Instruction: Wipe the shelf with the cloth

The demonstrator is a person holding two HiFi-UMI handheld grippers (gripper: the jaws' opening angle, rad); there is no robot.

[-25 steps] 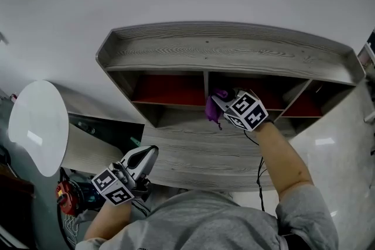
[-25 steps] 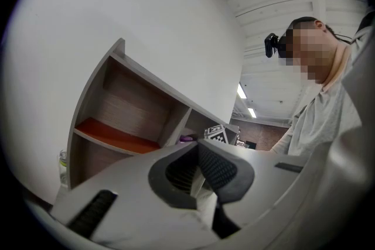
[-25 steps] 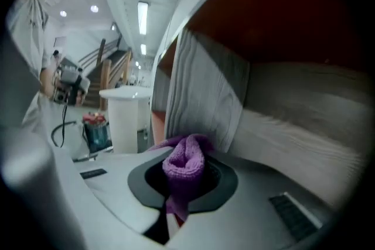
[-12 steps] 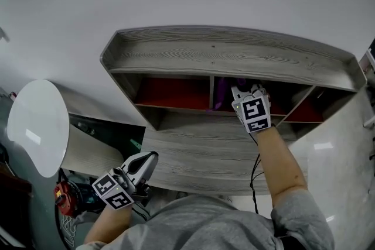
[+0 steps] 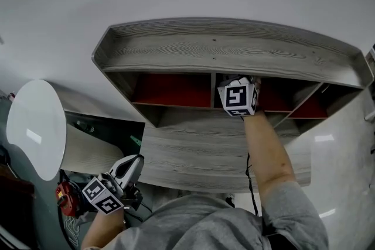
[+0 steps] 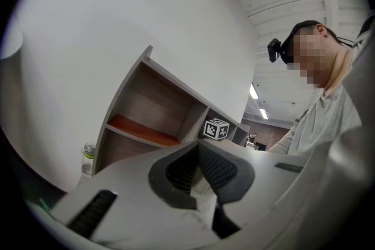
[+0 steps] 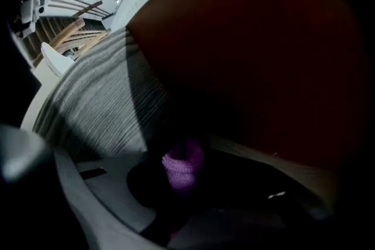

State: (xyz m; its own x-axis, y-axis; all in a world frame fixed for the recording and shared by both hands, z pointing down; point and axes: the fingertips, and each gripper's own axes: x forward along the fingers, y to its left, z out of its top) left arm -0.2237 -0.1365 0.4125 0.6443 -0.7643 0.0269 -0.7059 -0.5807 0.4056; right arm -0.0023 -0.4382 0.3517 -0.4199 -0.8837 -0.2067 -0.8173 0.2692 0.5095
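Note:
The grey wooden shelf point(image 5: 234, 55) has red-backed compartments under its top board. My right gripper point(image 7: 184, 156) reaches into the middle compartment; in the head view only its marker cube point(image 5: 237, 98) shows at the opening. It is shut on a purple cloth point(image 7: 183, 165), close to the dark red back wall point(image 7: 263, 55), with a grey wooden wall point(image 7: 99, 102) at its left. The cloth is hidden in the head view. My left gripper point(image 5: 135, 161) hangs low at the left, away from the shelf, its jaws shut with nothing between them point(image 6: 198, 152).
A white round tabletop point(image 5: 35, 126) stands to the left of the shelf, with a red object point(image 5: 65, 199) below it. A small bottle point(image 6: 88, 155) stands beside the shelf's side. The shelf's lower board point(image 5: 199, 152) juts out towards me.
My right gripper has moved from in front of the shelf into the middle compartment, taking the cloth out of the head view. My left gripper has sunk slightly down and left.

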